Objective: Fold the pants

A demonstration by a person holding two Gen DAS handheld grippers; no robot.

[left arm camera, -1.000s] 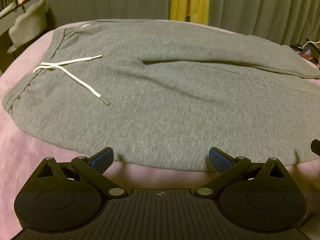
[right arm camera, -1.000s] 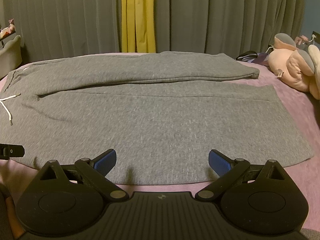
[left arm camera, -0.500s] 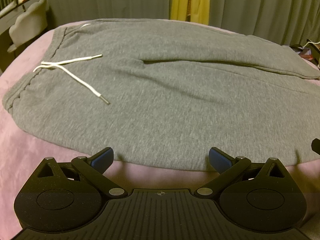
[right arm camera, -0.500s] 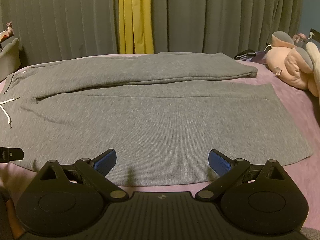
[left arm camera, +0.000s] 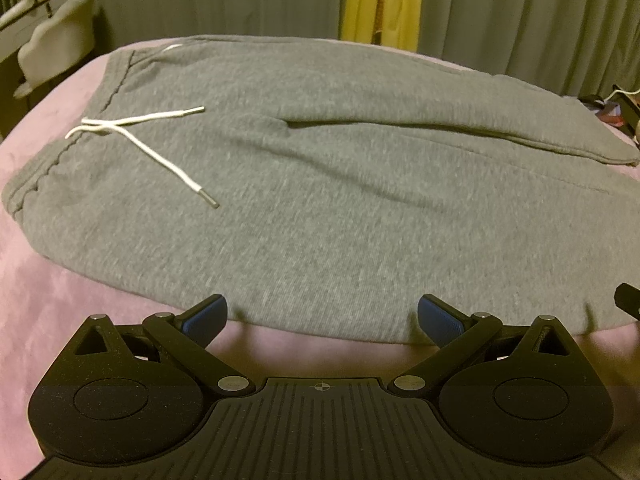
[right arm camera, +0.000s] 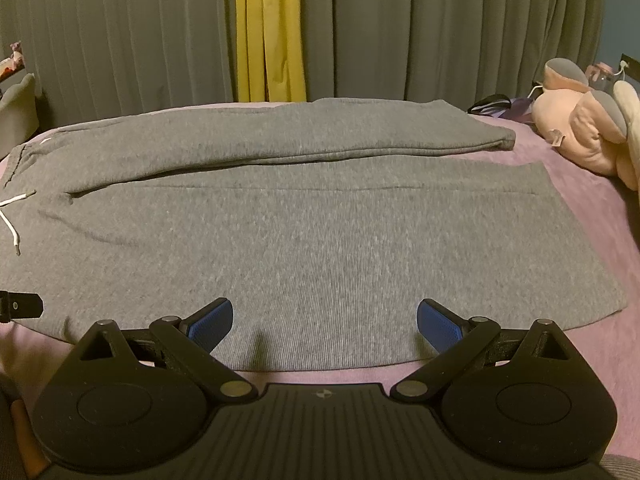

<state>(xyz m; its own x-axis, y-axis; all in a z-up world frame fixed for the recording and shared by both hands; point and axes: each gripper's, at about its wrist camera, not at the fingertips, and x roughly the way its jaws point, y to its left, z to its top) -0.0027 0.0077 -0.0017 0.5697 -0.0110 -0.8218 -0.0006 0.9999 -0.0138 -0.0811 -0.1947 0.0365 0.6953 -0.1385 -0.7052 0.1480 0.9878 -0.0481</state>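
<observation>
Grey sweatpants point(left arm camera: 340, 208) lie flat on a pink bed point(left arm camera: 48, 312), waistband at the left with a white drawstring point(left arm camera: 136, 140), both legs running right. My left gripper point(left arm camera: 322, 318) is open and empty, just short of the pants' near edge by the hip. My right gripper point(right arm camera: 324, 322) is open and empty, its blue pads point(right arm camera: 210, 322) over the near edge of the closer leg point(right arm camera: 340, 240). The far leg point(right arm camera: 280, 136) lies beside it, hems at the right.
A pink plush toy point(right arm camera: 584, 128) sits at the bed's right side. Grey and yellow curtains point(right arm camera: 268, 28) hang behind the bed. A pale chair point(left arm camera: 52, 52) stands at the far left. The other gripper's tip shows at the left edge of the right wrist view point(right arm camera: 20, 306).
The right gripper has moved slightly forward over the pants' near edge. The left gripper has barely moved. The pants lie as before.
</observation>
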